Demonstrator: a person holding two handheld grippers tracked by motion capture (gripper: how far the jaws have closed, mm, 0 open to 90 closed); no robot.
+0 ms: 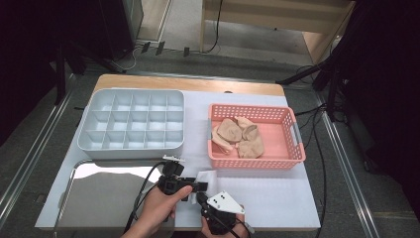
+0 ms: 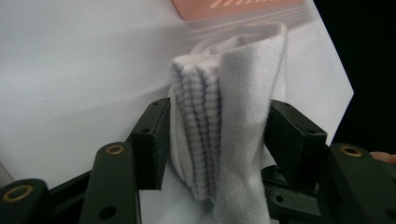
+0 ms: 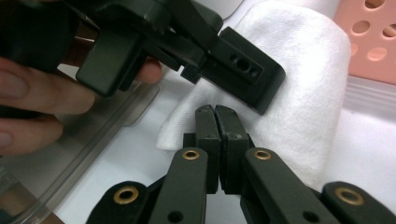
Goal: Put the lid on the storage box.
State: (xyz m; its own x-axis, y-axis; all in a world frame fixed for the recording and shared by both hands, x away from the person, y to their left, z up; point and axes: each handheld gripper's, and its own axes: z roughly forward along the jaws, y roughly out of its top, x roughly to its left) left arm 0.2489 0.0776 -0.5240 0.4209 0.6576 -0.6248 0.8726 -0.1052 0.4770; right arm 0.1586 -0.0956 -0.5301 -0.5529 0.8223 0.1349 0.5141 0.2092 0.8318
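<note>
Right now my left gripper (image 2: 215, 135) is clamped across a folded white sock (image 2: 229, 107), one pad on each side of the layered bundle, so the fold is held tight. It sits at the near edge of the white table (image 1: 277, 198), just in front of the pink basket (image 1: 292, 158) (the basket rim is just beyond the cloth in my right gripper view). My right gripper (image 3: 217, 126) has its jaws pressed together with nothing between them, its tips just beside the sock's near edge (image 3: 299, 93) and close under the left one's jaw.

As I judge it, the folding of this sock is about done and the carry is what's left: none of the cells in the grey divider tray (image 1: 131, 124) holds anything yet, and several tan socks (image 1: 237, 136) lie heaped in the basket waiting. So I'm early in the job, with one bundle in hand and the rest to sort
</note>
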